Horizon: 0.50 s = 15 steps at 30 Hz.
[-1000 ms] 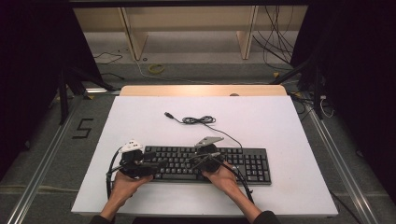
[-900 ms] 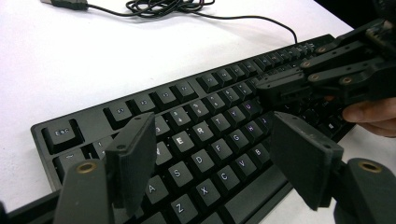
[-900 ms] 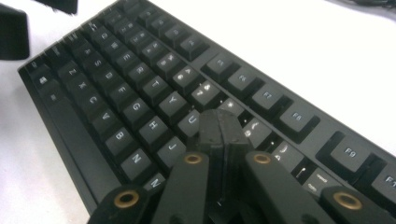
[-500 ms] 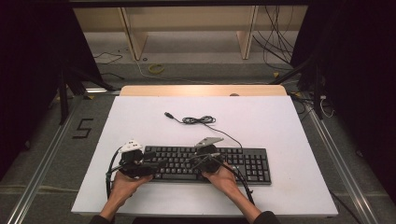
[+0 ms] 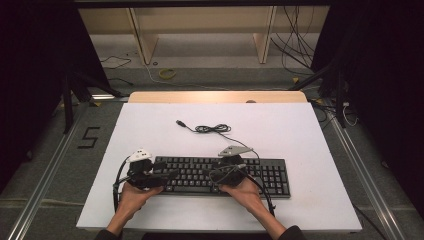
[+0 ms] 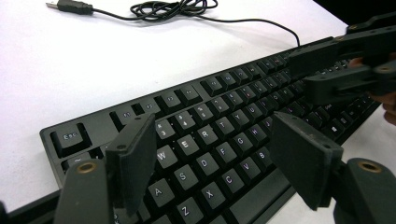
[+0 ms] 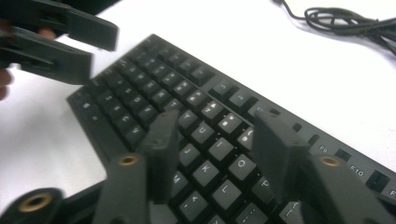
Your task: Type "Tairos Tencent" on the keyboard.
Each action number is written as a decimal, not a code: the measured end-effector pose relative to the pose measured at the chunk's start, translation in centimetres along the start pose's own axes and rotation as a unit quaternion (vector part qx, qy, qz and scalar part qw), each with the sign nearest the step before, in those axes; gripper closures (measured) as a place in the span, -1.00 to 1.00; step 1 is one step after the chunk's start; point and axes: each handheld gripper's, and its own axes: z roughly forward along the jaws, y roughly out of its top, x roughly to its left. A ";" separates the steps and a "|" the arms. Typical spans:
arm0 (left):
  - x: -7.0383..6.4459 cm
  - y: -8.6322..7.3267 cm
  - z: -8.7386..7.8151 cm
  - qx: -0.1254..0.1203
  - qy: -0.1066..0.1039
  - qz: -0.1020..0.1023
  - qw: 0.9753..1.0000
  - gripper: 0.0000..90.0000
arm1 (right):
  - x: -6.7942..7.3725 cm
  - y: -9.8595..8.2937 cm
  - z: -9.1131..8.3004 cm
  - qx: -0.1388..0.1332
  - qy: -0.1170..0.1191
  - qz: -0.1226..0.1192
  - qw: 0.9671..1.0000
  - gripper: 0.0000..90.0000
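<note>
**Both hand-held grippers over the keyboard, jaws apart**

Your left hand-held gripper [image 5: 167, 175] sits over the left end of the keyboard [image 5: 272, 175], jaws spread wide with nothing between them. In the left gripper view the left hand-held gripper [image 6: 219, 158] frames the letter keys around W, E, R and below; contact with the keys cannot be confirmed. Your right hand-held gripper [image 5: 226, 172] hovers over the middle of the keyboard, jaws likewise parted and holding nothing. In the right gripper view the right hand-held gripper [image 7: 217, 140] looks down on the keys near O, P and L. Each gripper appears in the other's view, jaws pointing toward one another, near but apart.

The keyboard is black, lying flat along the near part of the desk [image 5: 300, 130], long side parallel to the near edge. Its cable [image 5: 212, 128] runs from the rear edge to a loose coil farther back, ending in a USB plug [image 5: 181, 123] lying free on the surface.

The desk has a white top with a bare wooden strip [image 5: 215, 96] along its far edge. Metal rails [image 5: 47, 170] flank it on a grey floor, where a figure 5 [image 5: 89, 137] is marked to the left. Beyond stand wooden shelf uprights [image 5: 140, 37], loose floor cables [image 5: 295, 42], and dark curtains on both sides.
</note>
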 end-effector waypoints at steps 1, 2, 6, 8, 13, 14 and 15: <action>0.0 0.0 0.0 0.000 0.000 0.000 1.000 -0.29 | 0.0 0.0 -0.2 -0.004 0.001 0.000 1.000 0.05; 0.0 0.1 0.1 0.001 0.000 0.001 1.000 -0.29 | 0.1 0.0 -0.4 -0.007 0.003 0.000 1.000 -0.01; -0.1 0.2 0.3 0.006 0.000 0.003 1.000 -0.26 | 0.2 -0.2 -1.1 -0.013 0.009 -0.005 1.000 -0.13; -0.2 0.3 0.4 0.008 0.001 0.003 1.000 -0.22 | 0.2 -0.5 -1.5 -0.017 0.014 -0.006 1.000 -0.18; -0.3 0.6 1.0 0.017 0.000 0.008 1.000 -0.16 | 0.1 -0.9 -2.4 -0.030 0.016 -0.006 0.999 -0.24; -0.4 0.6 1.1 0.021 0.000 0.008 1.000 -0.15 | 0.0 -1.0 -2.6 -0.031 0.017 -0.006 0.999 -0.25; -0.4 0.7 1.3 0.022 0.001 0.009 1.000 -0.14 | 0.0 -1.1 -2.7 -0.032 0.018 -0.005 0.999 -0.27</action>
